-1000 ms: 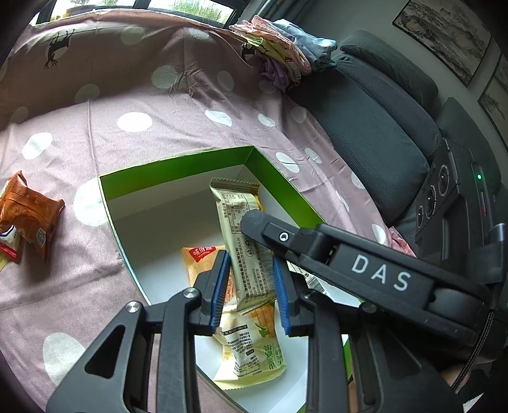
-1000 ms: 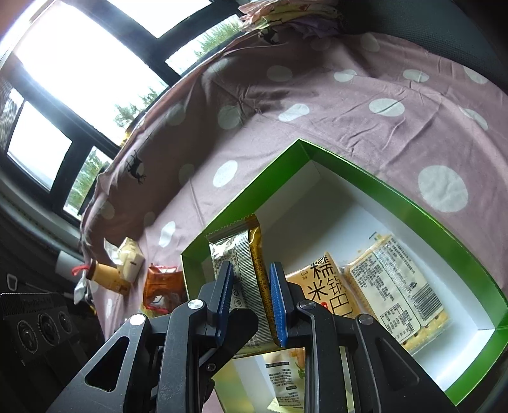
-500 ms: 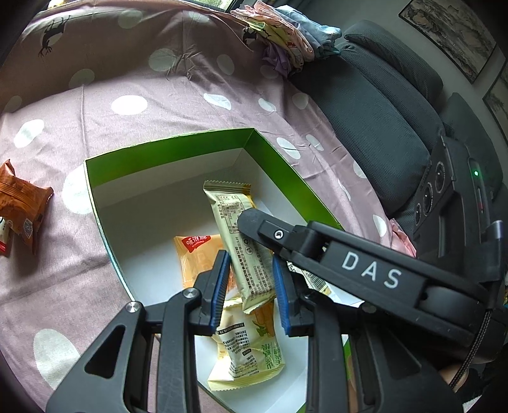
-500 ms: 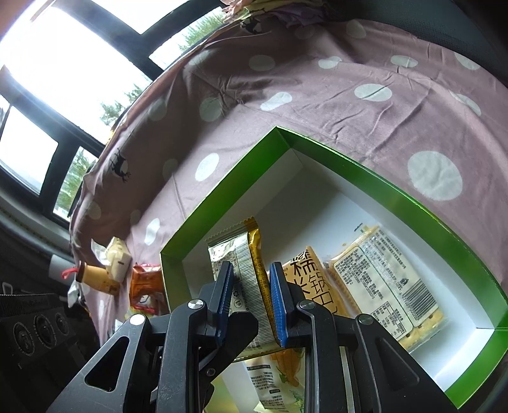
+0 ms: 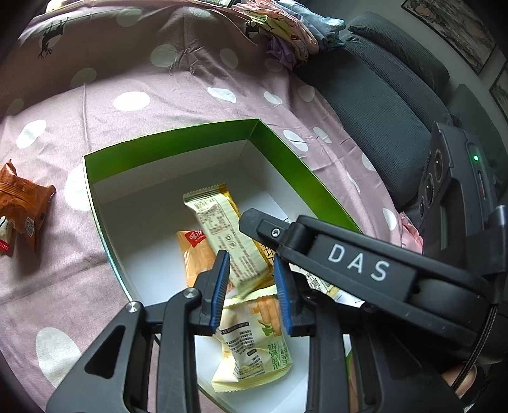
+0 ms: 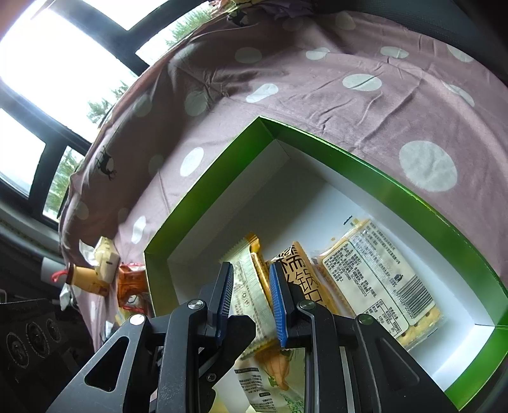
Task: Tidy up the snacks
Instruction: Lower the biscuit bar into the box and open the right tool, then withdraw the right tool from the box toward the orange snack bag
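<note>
A green box (image 5: 190, 149) with a white inside lies on the spotted cloth, also seen from the right wrist as the box (image 6: 222, 190). A beige and gold snack bar (image 5: 219, 222) hangs tilted over it. My left gripper (image 5: 250, 286) has the bar's blurred lower end between its jaws, which are opening, with a gap beside one pad. My right gripper (image 6: 250, 298) is shut on the bar (image 6: 247, 286); its tip (image 5: 254, 222) crosses the bar from the right. In the box lie an orange packet (image 5: 193, 254), a yellow-green packet (image 5: 250, 349) and a cracker pack (image 6: 374, 279).
An orange-brown packet (image 5: 22, 203) lies on the cloth left of the box, with cream-coloured snacks (image 6: 104, 260) beyond it. A dark grey sofa (image 5: 397, 104) borders the cloth on the right. Folded clothes (image 5: 285, 28) are piled at the back. Windows (image 6: 47, 63) stand behind.
The left jaws have parted a little. The bar has tipped from nearly upright to a slant over the packets. Both views have tilted slightly further down onto the box.
</note>
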